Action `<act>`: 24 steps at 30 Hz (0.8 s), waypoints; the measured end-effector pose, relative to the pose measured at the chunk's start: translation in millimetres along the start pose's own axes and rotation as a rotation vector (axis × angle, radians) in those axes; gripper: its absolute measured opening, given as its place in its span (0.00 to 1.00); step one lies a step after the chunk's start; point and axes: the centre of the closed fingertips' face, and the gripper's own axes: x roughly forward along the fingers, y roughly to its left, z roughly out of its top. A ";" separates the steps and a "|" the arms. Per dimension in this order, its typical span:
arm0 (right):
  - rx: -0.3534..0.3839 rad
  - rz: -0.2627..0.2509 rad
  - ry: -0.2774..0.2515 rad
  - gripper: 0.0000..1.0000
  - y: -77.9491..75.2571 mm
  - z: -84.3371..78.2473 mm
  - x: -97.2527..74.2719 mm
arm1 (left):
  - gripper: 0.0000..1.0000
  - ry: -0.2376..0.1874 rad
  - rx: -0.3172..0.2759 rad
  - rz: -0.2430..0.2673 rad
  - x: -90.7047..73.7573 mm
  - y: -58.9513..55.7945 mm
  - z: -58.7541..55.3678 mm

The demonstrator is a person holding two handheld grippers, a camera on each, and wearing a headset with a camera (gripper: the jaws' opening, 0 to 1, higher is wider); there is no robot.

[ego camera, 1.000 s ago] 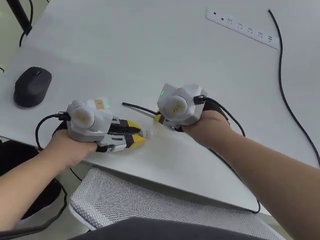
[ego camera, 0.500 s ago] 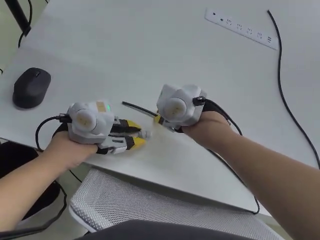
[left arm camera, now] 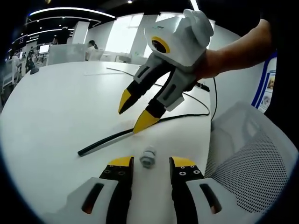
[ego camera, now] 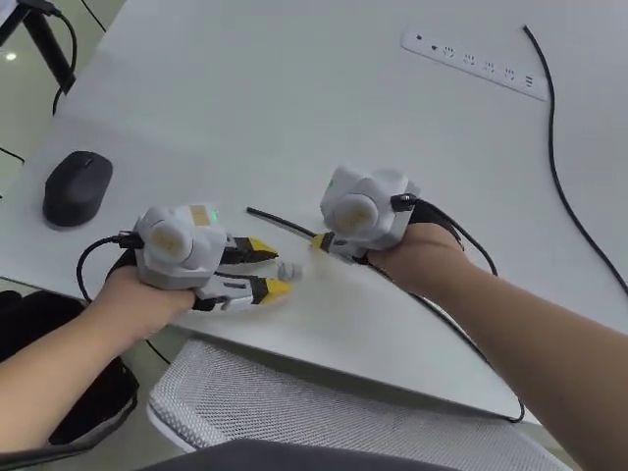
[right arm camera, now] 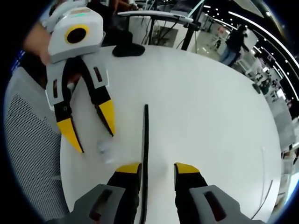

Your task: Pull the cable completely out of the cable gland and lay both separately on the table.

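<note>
Cable gland: The cable gland (left arm camera: 148, 157) lies alone on the white table (ego camera: 294, 108), close to the near edge. No cable passes through it, so I judge the pulling-out is done.

Cable: The black cable (right arm camera: 145, 135) lies flat on the table, to the right of the gland and a little farther away. Its free end points to the far left, and it does not touch the gland.

Left gripper: My left gripper (ego camera: 274, 266) has its jaws spread, with one yellow tip on each side of the gland. I see a gap on both sides, so it grips nothing. I think it is low and near because the gland has just been set down here.

Right gripper: My right gripper (right arm camera: 158, 167) is spread too. The cable runs between its jaws, close along the left one, with clear space before the other. Nothing is pinched, so the cable rests by its own weight.

Why apart: The two grippers face each other with the two parts between them, so each part stays on its own side.

Step in hand: Letting go. In my judgement only lifting both grippers away is left.

Risk: The gland is small and round. A touch from a fingertip could roll it off the near edge toward the mesh chair (ego camera: 294, 402).
</note>
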 end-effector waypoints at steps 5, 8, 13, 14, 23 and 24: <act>0.031 -0.023 -0.036 0.34 -8.3 -0.6 -26.5 | 0.43 -0.008 0.002 0.027 -4.4 -6.2 8.3; 0.070 -0.040 -0.070 0.37 -11.2 -4.5 -43.5 | 0.44 -0.027 -0.019 0.023 -8.5 -11.4 17.0; 0.183 -0.061 -0.148 0.42 -15.4 -12.7 -72.7 | 0.49 -0.028 -0.026 0.019 -11.9 -19.0 26.0; 0.210 -0.063 -0.167 0.45 -16.0 -15.5 -80.4 | 0.50 -0.023 -0.028 0.026 -13.3 -19.6 27.2; 0.331 -0.092 -0.289 0.60 -17.0 -40.0 -133.5 | 0.58 -0.015 -0.025 0.070 -23.6 -20.8 37.9; 0.349 -0.100 -0.309 0.61 -16.1 -44.1 -142.3 | 0.59 -0.016 -0.029 0.075 -25.5 -22.1 39.6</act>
